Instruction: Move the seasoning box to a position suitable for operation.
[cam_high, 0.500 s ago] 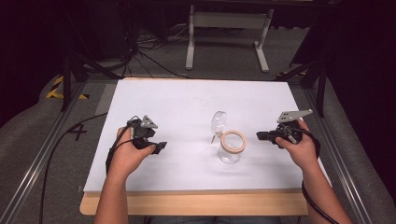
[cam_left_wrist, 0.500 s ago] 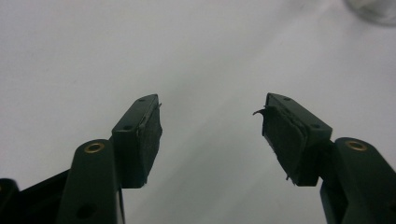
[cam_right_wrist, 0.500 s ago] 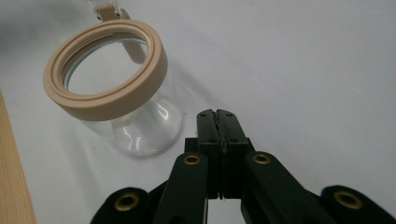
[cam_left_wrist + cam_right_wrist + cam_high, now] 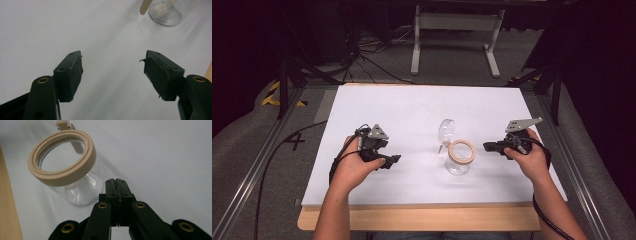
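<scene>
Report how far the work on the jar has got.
Done: the glass jar stands upright, its hinged lid flipped open. In hand: nothing; the right hand-held gripper is shut and empty beside the jar, the left hand-held gripper open and apart. Left: any handling of the jar.

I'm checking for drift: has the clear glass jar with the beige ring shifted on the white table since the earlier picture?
No. The clear glass jar with the beige ring sits at the same spot relative to the white table's front edge.

We see a white sheet over the wood table; metal stand & cables beyond the far edge.
</scene>
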Available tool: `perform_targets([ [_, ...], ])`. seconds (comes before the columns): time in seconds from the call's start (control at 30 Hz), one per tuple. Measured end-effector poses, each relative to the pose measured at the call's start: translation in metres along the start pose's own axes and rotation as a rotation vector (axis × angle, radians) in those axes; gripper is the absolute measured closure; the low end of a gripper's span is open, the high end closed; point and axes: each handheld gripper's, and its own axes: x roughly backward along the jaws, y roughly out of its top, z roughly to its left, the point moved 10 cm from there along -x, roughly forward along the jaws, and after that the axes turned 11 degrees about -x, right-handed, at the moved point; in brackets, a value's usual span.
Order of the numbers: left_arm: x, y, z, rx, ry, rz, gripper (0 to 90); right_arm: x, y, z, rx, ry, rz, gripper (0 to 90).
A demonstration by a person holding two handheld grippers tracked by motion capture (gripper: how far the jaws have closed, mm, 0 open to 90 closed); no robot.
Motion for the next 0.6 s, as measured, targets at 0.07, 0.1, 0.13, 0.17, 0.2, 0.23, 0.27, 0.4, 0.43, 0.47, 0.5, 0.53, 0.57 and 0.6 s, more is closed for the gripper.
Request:
perform_targets([
  [0.07, 0.000, 0.000, -0.001, -0.001, -0.004, 0.011, 31.5, -0.003, -0.001, 0.001, -0.003, 0.020, -0.008, 90.0],
  [0.1, 0.000, 0.000, -0.003, -0.007, 0.001, 0.024, 31.2, -0.009, -0.002, 0.002, -0.013, 0.062, -0.018, 90.0],
  [0.13, 0.000, 0.000, -0.003, -0.007, 0.001, 0.024, 30.8, -0.009, -0.002, 0.002, -0.013, 0.062, -0.018, 90.0],
  [0.17, 0.000, 0.001, -0.006, -0.030, -0.001, 0.038, 30.8, -0.015, -0.006, 0.002, -0.019, 0.075, -0.004, 90.0],
  [0.2, 0.000, 0.002, -0.008, -0.039, -0.003, 0.036, 30.3, -0.022, -0.012, -0.001, -0.003, 0.048, 0.028, 90.0],
  [0.23, 0.000, 0.003, -0.010, -0.041, -0.014, 0.040, 30.3, -0.026, -0.013, -0.001, 0.006, 0.045, 0.032, 90.0],
  [0.27, 0.000, 0.003, -0.012, -0.050, -0.024, 0.042, 30.3, -0.028, -0.013, 0.000, 0.007, 0.056, 0.029, 90.0],
  [0.4, 0.000, 0.005, -0.015, -0.060, -0.017, 0.048, 30.1, -0.042, -0.018, 0.002, 0.022, 0.072, 0.043, 90.0],
  [0.43, 0.001, 0.006, -0.017, -0.063, -0.016, 0.050, 30.0, -0.045, -0.020, 0.002, 0.023, 0.073, 0.046, 90.0],
  [0.47, 0.001, 0.007, -0.018, -0.069, -0.022, 0.051, 29.9, -0.048, -0.021, 0.002, 0.023, 0.072, 0.044, 90.0],
  [0.5, 0.000, 0.008, -0.020, -0.066, -0.030, 0.045, 29.7, -0.050, -0.022, 0.001, 0.024, 0.072, 0.042, 90.0],
  [0.53, 0.000, 0.008, -0.021, -0.070, -0.039, 0.042, 29.6, -0.051, -0.022, 0.001, 0.029, 0.074, 0.040, 90.0],
  [0.57, 0.000, 0.008, -0.022, -0.072, -0.045, 0.046, 29.6, -0.052, -0.022, 0.001, 0.032, 0.076, 0.037, 90.0],
  [0.6, 0.000, 0.008, -0.022, -0.075, -0.050, 0.052, 29.6, -0.053, -0.022, 0.001, 0.036, 0.075, 0.033, 90.0],
])
